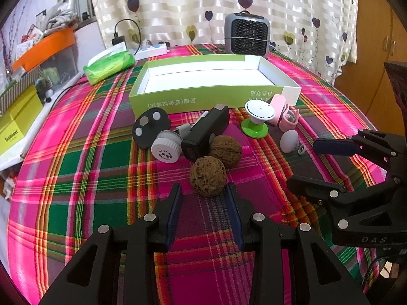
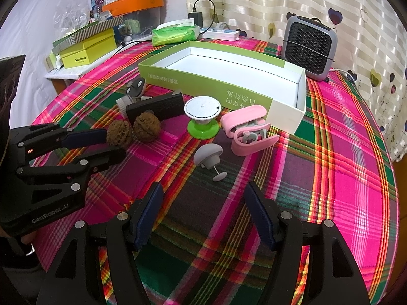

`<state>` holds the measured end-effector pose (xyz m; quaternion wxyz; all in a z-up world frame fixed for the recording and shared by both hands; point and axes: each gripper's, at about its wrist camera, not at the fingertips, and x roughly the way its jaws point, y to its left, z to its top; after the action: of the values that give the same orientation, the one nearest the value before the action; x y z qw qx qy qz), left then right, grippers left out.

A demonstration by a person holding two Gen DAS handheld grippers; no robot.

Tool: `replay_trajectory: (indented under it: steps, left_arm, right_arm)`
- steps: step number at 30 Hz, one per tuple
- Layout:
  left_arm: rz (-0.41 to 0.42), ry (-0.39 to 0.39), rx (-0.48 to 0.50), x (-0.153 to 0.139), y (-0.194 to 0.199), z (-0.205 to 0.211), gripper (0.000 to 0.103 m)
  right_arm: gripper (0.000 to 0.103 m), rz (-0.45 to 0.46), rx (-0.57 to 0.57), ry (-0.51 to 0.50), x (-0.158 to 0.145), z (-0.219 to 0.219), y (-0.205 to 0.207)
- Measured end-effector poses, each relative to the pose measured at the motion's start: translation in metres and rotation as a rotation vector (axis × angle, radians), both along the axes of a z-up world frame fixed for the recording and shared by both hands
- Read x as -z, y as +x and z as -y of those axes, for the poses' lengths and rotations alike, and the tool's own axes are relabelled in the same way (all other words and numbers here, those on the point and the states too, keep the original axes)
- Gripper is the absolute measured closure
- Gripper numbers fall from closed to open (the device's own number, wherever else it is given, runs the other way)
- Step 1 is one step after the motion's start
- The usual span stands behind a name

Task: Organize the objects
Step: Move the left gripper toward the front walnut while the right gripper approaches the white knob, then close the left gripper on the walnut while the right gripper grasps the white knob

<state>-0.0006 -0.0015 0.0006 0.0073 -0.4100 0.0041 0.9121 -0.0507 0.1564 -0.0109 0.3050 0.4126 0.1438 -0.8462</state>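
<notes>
Left wrist view: left gripper (image 1: pixel 203 190) being held wide open, nearest walnut (image 1: pixel 208 176) sitting right at its fingertips, not gripped. Second walnut (image 1: pixel 226 150) touching behind it. Right gripper (image 2: pixel 203 190) also being kept wide, nothing inside, grey mushroom-shaped knob (image 2: pixel 208 155) lying ahead. Green box (image 2: pixel 287 104) sitting empty behind clutter on plaid tablecloth (image 2: pixel 343 152).

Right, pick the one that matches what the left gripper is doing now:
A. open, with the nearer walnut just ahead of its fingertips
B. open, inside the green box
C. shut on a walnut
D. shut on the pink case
A: the left gripper is open, and the nearer walnut lies on the tablecloth just beyond its fingertips, ungrasped; the green box is farther back.
</notes>
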Motion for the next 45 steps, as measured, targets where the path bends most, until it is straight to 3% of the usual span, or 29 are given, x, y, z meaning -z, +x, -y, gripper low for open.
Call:
replay_trajectory:
  steps: [17, 26, 30, 35, 45]
  left_arm:
    - [0.009, 0.045, 0.021, -0.001, -0.008, 0.002, 0.070]
    - [0.014, 0.050, 0.016, 0.000, -0.012, 0.002, 0.070]
    - [0.013, 0.072, 0.016, 0.000, -0.015, 0.005, 0.072]
    - [0.014, 0.091, 0.018, 0.000, -0.016, 0.008, 0.076]
    - [0.014, 0.098, 0.019, -0.001, -0.015, 0.010, 0.076]
  right_arm:
    - [0.036, 0.018, 0.004, -0.027, -0.005, 0.004, -0.016]
    - [0.050, 0.023, -0.014, -0.042, -0.006, 0.009, -0.022]
    - [0.065, 0.022, -0.019, -0.047, -0.006, 0.010, -0.023]
    - [0.077, 0.028, -0.024, -0.056, -0.007, 0.011, -0.025]
    - [0.078, 0.029, -0.045, -0.066, -0.008, 0.011, -0.020]
